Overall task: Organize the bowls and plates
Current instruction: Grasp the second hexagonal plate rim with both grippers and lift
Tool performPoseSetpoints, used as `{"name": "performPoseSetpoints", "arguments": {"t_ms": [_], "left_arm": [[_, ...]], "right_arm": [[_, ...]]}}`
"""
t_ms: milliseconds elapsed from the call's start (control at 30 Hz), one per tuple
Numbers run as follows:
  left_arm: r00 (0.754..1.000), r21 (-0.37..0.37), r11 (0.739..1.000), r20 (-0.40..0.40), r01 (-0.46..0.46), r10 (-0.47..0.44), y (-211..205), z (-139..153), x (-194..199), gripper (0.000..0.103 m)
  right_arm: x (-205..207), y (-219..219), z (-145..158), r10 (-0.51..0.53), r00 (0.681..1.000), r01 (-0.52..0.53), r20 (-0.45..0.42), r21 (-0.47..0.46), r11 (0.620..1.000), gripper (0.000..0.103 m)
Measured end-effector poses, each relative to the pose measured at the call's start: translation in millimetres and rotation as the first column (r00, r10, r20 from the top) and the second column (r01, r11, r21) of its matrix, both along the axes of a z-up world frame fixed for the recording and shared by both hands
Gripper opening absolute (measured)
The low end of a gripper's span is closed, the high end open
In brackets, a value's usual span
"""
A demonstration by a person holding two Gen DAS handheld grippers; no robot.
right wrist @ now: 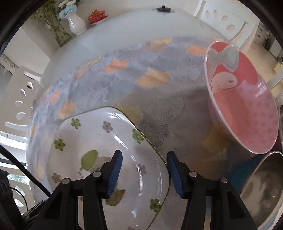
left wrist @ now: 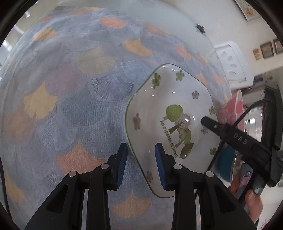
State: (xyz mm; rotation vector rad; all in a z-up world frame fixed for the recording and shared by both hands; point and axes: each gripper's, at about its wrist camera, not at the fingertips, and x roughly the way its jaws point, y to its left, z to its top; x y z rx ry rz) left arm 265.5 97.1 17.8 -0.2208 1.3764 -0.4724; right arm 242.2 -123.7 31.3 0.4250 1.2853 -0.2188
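A white square plate (left wrist: 169, 113) with green flowers and a tree print is tilted over the fan-patterned tablecloth (left wrist: 70, 106). My left gripper (left wrist: 141, 164) straddles its near edge and is shut on that rim, one blue pad over the plate and one outside it. One finger (left wrist: 212, 126) of the right gripper reaches over the plate's right side. In the right wrist view the same plate (right wrist: 109, 141) fills the lower left. My right gripper (right wrist: 145, 169) stands open astride its corner, with the pads apart from the rim.
A pink bowl (right wrist: 247, 106) with a bow picture leans tilted at the right, beside a steel bowl (right wrist: 261, 185). A vase of flowers (right wrist: 76, 23), a red lidded cup (right wrist: 96, 16) and a black lid (right wrist: 163, 8) stand at the table's far end. White chairs (right wrist: 224, 19) surround the table.
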Motion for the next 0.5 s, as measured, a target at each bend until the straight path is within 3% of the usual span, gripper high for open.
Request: {"name": "performPoseSetpoints", "arguments": {"t_ms": [100,200,333,500], "left_arm": [[0.997,0.041,0.998,0.048,0.057,-0.059,-2,5,6,0.028],[0.996,0.073,0.996,0.073,0.053,-0.058,7,7,17,0.028],[0.997,0.029,0.998,0.052,0.054,-0.055,23,6,28,0.028],[0.993,0.031,0.994,0.054,0.105,-0.106,19,0,20,0.028]], "right_arm": [[-7,6,2,0.015,1.000,-0.014,-0.003,0.031,0.999,0.042],[-26,23,9,0.028,1.000,-0.027,-0.006,0.056,0.998,0.041],[-55,46,8,0.026,0.999,-0.030,0.028,0.125,0.992,0.041],[-63,34,-3,-0.038,0.991,0.015,0.131,0.173,0.985,0.040]]}}
